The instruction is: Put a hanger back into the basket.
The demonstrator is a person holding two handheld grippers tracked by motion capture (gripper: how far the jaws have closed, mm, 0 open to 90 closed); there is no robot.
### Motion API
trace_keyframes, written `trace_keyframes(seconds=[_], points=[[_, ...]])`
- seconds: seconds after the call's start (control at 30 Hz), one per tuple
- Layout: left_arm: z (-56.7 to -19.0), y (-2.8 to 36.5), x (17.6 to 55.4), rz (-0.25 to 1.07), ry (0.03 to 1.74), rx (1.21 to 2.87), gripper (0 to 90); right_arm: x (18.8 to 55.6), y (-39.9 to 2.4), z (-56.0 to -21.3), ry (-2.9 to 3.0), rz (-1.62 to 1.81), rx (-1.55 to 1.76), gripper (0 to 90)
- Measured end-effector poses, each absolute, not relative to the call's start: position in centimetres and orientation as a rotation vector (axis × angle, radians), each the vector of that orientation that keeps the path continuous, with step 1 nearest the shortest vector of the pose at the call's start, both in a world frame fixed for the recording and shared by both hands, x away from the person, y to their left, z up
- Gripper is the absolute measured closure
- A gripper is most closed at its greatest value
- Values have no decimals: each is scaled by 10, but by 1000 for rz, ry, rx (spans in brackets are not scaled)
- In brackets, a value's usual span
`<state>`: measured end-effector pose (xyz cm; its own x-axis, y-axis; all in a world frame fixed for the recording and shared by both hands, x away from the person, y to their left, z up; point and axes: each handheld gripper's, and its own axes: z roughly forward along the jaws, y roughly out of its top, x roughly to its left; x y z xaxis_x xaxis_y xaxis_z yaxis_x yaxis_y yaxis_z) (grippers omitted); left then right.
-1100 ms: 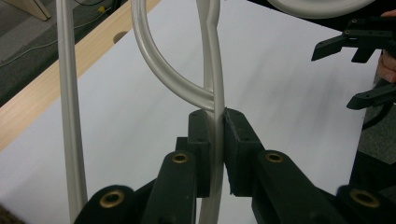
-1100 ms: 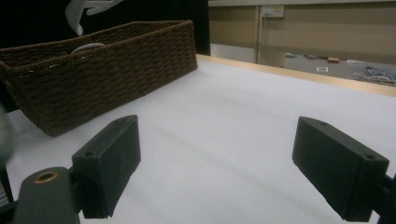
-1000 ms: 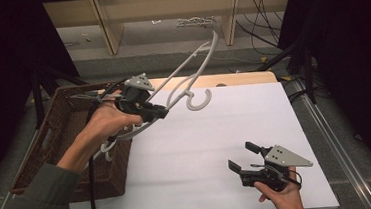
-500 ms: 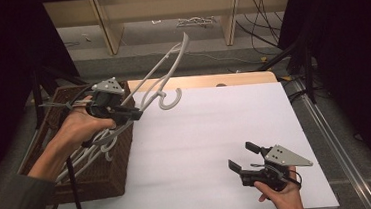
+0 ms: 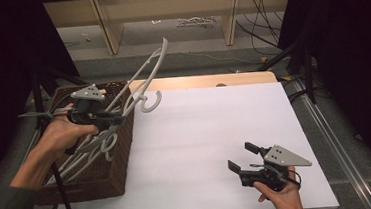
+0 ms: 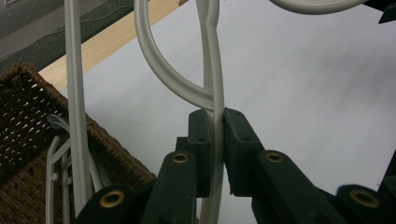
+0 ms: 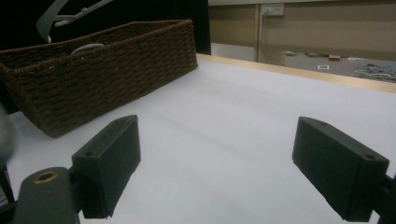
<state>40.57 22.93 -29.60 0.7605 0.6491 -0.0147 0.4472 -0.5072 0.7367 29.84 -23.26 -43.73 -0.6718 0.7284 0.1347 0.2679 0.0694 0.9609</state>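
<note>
Your left gripper [image 5: 117,121] clamped a hanger [image 5: 144,80] over the basket's [image 5: 114,175] table-side rim, more hangers [image 5: 84,155] lying below. Your right gripper [image 7: 217,163] sat wide open on the table [image 5: 200,128]; its view showed the basket's woven side.

Table [image 5: 201,133] w/ a white top, light wood strip along the far edge. One thing sits directly on it: a dark brown wicker basket [image 5: 106,178] at the left side, long side running front to back, its left part past the table's left edge in the high view. In the right gripper view the basket [image 7: 107,70] stands on the white surface [image 7: 243,130], woven walls upright, corner toward the camera. White hangers [image 5: 84,155] lie inside the basket, not on the top itself. Rest of the top: plain white, from basket over to the right edge. Grey floor [image 5: 190,59] beyond the far edge, w/ cables on it.
</note>
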Motion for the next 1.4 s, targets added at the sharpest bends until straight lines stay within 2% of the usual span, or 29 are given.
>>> trace_keyframes(seconds=[0.63,0.8,1.4], points=[[-322,294,395,379,909,2179,819,299,-232,-439,1984,1617,998,162],[-331,309,394,355,928,2172,819,299,-232,-439,1983,1612,1004,162],[-360,339,377,338,970,2190,819,300,-232,-439,1981,1612,1005,162]])
